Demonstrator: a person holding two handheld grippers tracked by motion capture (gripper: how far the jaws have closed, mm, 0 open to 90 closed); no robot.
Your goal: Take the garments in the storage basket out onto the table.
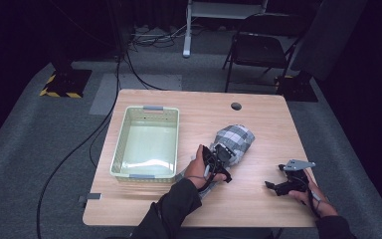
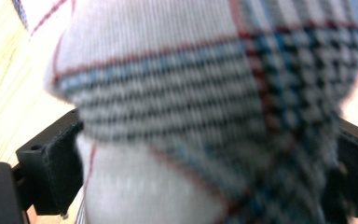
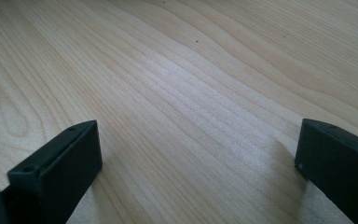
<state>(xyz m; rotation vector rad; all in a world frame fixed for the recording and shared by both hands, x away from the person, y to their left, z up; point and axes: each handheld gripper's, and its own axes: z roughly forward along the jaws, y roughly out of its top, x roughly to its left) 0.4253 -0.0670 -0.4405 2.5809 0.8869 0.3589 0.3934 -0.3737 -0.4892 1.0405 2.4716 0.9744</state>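
Cloth (image 1: 235, 139): checked grey/white w/ blue + red lines, bunched in a heap on the table (image 1: 258, 199), centre-right, just right of the basket (image 1: 121, 149). Lies on the wood, not in the basket.
Left gripper (image 1: 221, 158): at the near end of the cloth, hand (image 1: 197, 168) gripping its body. In the left gripper view the cloth (image 2: 214, 93) bulges betw. the two black jaws, which stand far apart at either edge. Jaws spread wide; the picture is blurred so close up, so the pads prob. don't press the fabric, but hard to be sure.
Right gripper (image 1: 274, 186): low over the table, near-right, well apart from the cloth. Right hand (image 1: 311, 195) holds it; grey plate on top. In the right gripper view the jaws are spread, released, w/ bare wood (image 3: 191, 93) betw. them, nothing gripped.
Basket: pale green, slotted walls, left half of the table, standing square to the edge; near the left hand but not touching.
Table: light wood, round cable hole (image 1: 236, 106) at the far edge.
Bkgd: folding chair (image 1: 261, 47) and cables (image 1: 149, 37) on grey floor.
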